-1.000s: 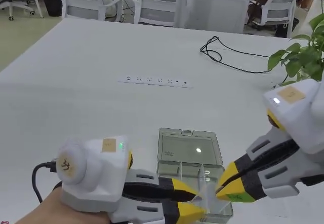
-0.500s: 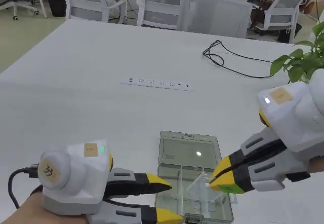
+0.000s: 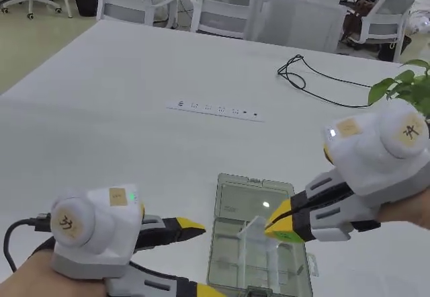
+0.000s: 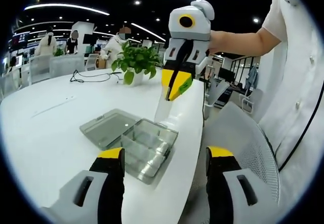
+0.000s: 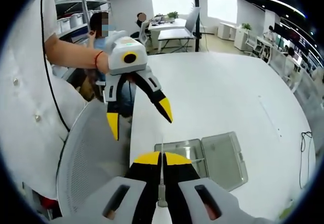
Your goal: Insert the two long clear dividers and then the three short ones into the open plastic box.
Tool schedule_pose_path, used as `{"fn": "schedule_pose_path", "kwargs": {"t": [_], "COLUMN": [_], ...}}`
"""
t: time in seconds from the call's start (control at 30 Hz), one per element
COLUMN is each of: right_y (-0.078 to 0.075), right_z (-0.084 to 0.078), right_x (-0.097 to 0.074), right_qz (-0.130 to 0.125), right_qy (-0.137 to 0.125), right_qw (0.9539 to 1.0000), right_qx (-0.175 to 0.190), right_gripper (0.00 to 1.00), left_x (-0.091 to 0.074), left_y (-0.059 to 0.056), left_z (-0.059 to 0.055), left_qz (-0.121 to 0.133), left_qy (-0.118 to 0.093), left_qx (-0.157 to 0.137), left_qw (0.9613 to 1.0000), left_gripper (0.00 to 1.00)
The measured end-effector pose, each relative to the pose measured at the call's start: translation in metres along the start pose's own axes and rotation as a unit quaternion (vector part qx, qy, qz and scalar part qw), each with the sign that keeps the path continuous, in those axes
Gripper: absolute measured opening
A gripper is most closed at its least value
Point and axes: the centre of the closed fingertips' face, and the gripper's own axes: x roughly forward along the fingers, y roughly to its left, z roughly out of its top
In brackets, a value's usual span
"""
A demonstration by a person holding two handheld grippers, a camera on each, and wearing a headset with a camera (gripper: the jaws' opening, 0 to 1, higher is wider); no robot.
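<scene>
Dangling divider [image 3: 252, 234], R tongs [image 3: 273, 228] (over box [image 3: 216, 258])

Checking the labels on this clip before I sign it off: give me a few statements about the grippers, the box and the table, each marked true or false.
1. The right gripper is shut on a clear divider, held over the plastic box. True.
2. The left gripper is clamped on a second divider. False: its jaws stand wide apart with nothing between them.
3. The box's lid is closed over the base. False: it is swung open and lies flat on the table on the far side of the base.
4. A leafy plant stands at the table's right side. True.
</scene>
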Motion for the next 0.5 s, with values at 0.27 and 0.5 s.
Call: {"fn": "schedule_pose_path", "kwargs": {"t": [0.27, 0.5], "right_y": [-0.022, -0.031], "right_z": [-0.006, -0.014], "right_x": [0.024, 0.042], "right_qz": [-0.010, -0.010], "right_qy": [-0.001, 0.002], "right_qw": [0.9999, 0.9999], "right_qx": [0.011, 0.012], "right_gripper": [0.03, 0.03], "left_x": [-0.001, -0.004], "left_y": [0.007, 0.010], "left_z": [-0.008, -0.015], "left_qz": [0.012, 0.019], "left_qy": [0.007, 0.013], "left_qx": [-0.005, -0.011], "left_qw": [0.9999, 0.9997], "left_gripper": [0.76, 0.83]}}
